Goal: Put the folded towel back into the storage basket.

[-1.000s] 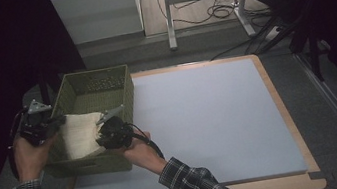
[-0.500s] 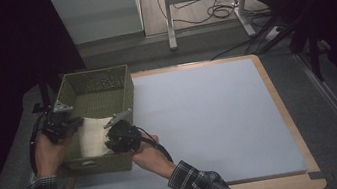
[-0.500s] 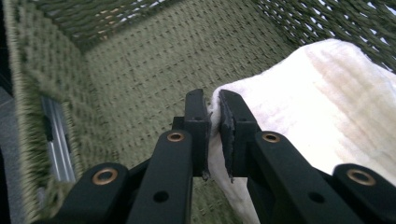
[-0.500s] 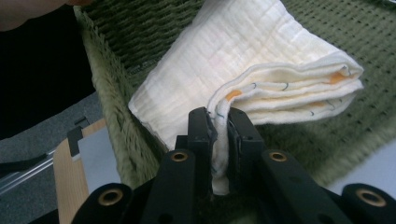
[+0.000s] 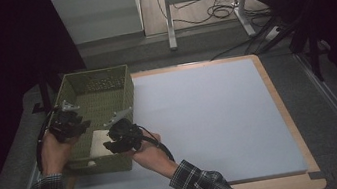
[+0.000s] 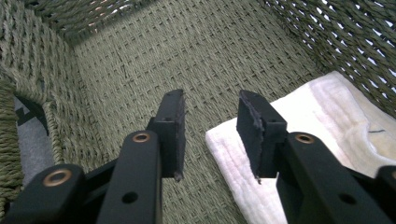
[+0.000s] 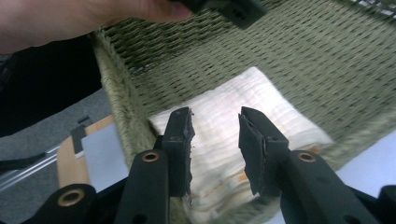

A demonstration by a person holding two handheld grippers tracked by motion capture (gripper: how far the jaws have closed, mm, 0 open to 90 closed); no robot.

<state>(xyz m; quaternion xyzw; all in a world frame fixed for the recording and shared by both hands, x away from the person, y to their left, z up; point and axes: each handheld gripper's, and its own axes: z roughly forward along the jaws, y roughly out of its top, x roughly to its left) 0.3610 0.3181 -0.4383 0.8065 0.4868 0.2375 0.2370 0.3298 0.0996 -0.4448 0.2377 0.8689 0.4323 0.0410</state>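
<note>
Two grippers, left [image 5: 81,125] and right [image 5: 108,147], have just been opening, fingers empty: we leave the folded white cloth [image 5: 99,142] inside the green woven basket [image 5: 122,88]; withdrawal remains.

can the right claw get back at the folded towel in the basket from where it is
Probably yes. The right claw hangs just above the folded towel with jaws parted and nothing between them; the green woven basket is open-topped, and the left claw sits off to one side.

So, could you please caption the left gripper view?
Open left gripper above folded cream towel in woven green basket.
</note>
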